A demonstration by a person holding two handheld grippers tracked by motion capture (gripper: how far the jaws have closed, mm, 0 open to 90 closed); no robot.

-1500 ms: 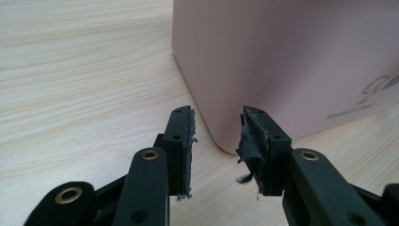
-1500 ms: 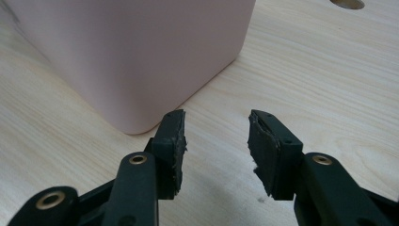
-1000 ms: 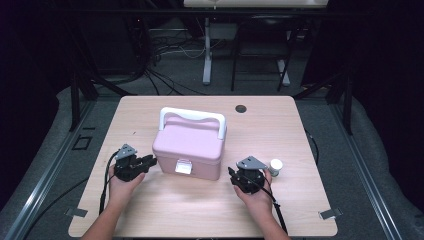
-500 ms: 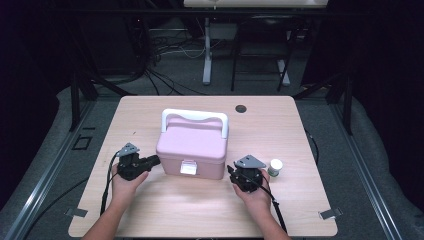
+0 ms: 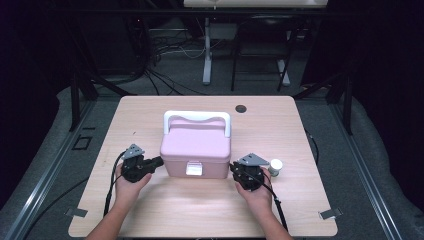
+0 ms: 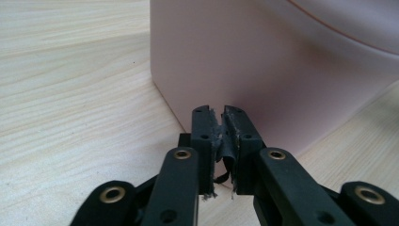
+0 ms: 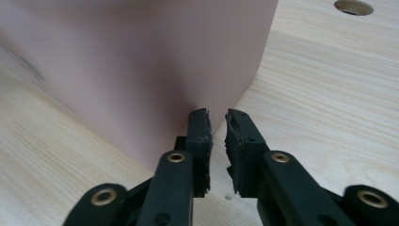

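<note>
A pink lidded box (image 5: 196, 147) with a white handle (image 5: 197, 118) and a white front latch (image 5: 193, 169) stands mid-table. My left gripper (image 5: 159, 161) is shut, and its tips press the box's left wall near the front corner. In the left gripper view that pink wall (image 6: 263, 70) rises right past my closed left gripper (image 6: 220, 113). My right gripper (image 5: 233, 167) sits at the box's right front corner. In the right gripper view, my right gripper (image 7: 216, 117) shows only a thin slit between its pads, nothing in it, and nearly touches the box wall (image 7: 141, 66).
A small white jar (image 5: 275, 165) stands just right of the right gripper. The wooden table (image 5: 150, 210) has a round cable hole (image 5: 241, 108) at the back, also seen as the hole (image 7: 354, 6) in the right gripper view. Bare wood lies in front of the box.
My left gripper has slid right against the box, and the box has shifted slightly to the right. The right gripper has stayed put.
</note>
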